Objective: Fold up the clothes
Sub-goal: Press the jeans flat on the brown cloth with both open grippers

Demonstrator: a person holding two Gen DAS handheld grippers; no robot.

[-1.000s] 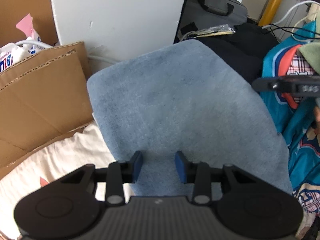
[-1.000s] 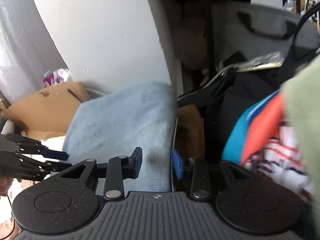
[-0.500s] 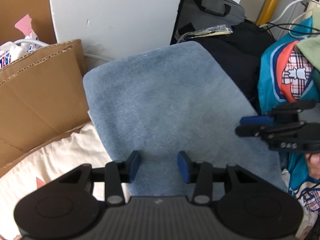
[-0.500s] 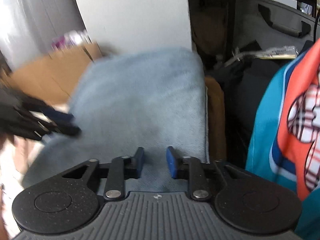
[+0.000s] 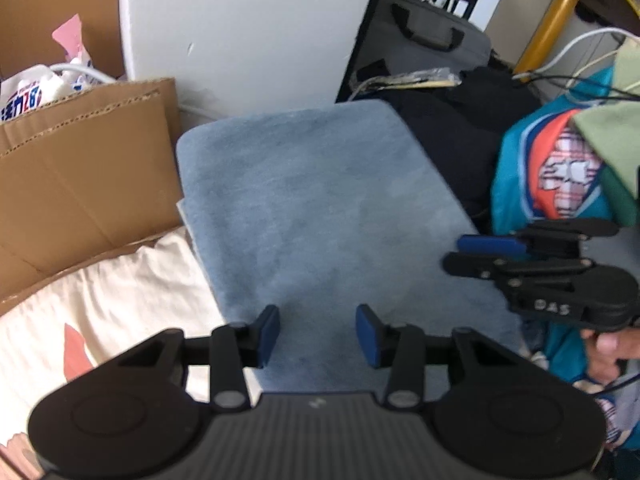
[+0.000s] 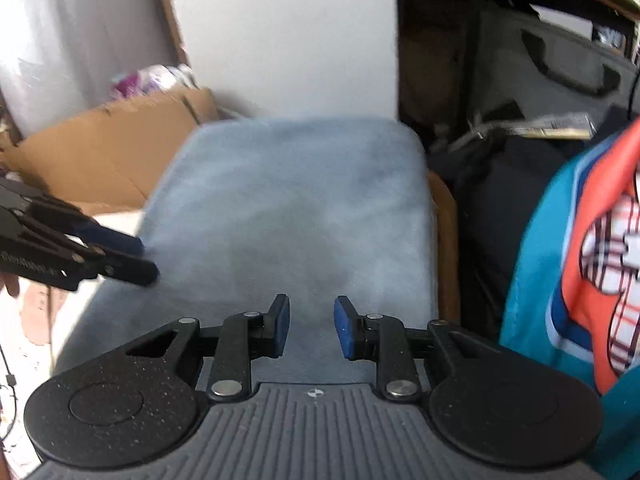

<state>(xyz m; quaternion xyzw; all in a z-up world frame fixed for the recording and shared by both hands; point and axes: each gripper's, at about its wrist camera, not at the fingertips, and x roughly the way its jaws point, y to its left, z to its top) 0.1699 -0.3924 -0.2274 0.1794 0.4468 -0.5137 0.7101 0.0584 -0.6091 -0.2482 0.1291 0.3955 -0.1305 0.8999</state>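
- The blue-grey cloth (image 5: 320, 216) lay flat as a smooth rectangle with rounded corners, its far edge near the white panel (image 5: 248, 28). That neat shape would fit a garment already folded and set down, or one laid out ready for another fold; we could not tell which.
- Beside it on the right sat a heap of other clothes (image 5: 560, 168), teal, orange and checked, probably kept within reach.
- We held our left gripper (image 5: 318, 334) low over the cloth's near edge, its fingers (image 5: 267, 334) apart with nothing between them.
- Our right gripper (image 6: 308, 326) also pointed forward over the cloth, toward its right side, fingers (image 6: 347, 328) apart and empty.
- Each gripper showed in the other's view, turned sideways over opposite edges of the cloth, a pose we judged suited to taking or releasing both sides together.
- A cardboard box (image 5: 84, 184) stood to the left.
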